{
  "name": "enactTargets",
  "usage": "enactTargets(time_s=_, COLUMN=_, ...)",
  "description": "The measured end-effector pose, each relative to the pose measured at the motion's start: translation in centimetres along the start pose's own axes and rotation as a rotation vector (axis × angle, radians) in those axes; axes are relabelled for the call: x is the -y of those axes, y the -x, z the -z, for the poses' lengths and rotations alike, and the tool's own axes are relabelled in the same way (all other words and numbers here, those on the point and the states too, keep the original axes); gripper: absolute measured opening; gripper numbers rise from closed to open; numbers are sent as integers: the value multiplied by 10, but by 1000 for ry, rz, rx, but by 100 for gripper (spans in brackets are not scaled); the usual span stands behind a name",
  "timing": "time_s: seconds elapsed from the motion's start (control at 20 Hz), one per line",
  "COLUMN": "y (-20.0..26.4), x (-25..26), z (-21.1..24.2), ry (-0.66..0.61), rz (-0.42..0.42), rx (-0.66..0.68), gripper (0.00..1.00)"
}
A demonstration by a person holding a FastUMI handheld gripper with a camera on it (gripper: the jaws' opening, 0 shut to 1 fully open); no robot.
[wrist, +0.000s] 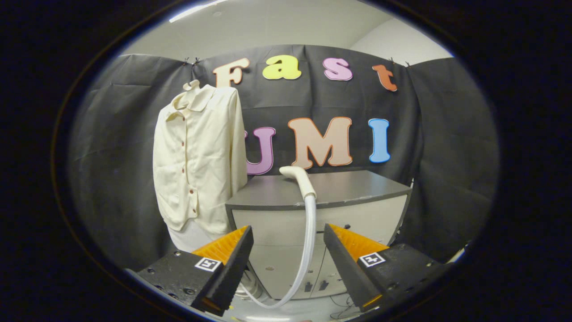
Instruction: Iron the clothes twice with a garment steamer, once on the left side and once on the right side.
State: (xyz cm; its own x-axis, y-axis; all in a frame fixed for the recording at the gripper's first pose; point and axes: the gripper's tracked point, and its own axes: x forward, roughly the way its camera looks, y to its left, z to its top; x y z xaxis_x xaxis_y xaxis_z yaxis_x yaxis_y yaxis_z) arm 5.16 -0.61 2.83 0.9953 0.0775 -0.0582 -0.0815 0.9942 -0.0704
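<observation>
A cream button-up shirt hangs on a hanger against the black cloth wall, beyond and left of my fingers. The white steamer head lies on the near edge of a grey cabinet top, straight ahead beyond the fingers. Its pale hose drops over the cabinet front and curves down between my fingers toward the floor. My gripper is open, nothing between its fingers, well short of the steamer head.
The white cabinet front stands just ahead, with its lower doors behind the hose. A round steamer base sits low by the left finger. Black cloth wall surrounds the booth.
</observation>
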Motion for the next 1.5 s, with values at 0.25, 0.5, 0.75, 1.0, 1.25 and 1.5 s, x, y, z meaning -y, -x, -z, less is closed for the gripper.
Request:
enactTargets(time_s=0.25, y=-22, x=8, z=-29, ry=-19, rz=-2, rx=7, gripper=97)
enactTargets(time_s=0.5, y=-57, x=21, z=-55, ry=-1, rz=-7, rx=-2, gripper=97)
enactTargets(time_s=0.75, y=-105, x=38, z=-73, ry=-6, rz=3, rx=-48, gripper=97)
enactTargets(time_s=1.0, y=-158, x=60, z=-82, ry=-21, rz=12, rx=-127, gripper=97)
enactTargets(time_s=1.25, y=-206, x=70, z=-91, ry=-45, rz=5, rx=-203, gripper=97)
enactTargets(time_s=1.5, y=-260, x=48, z=-101, ry=-66, rz=-38, rx=-258, gripper=97)
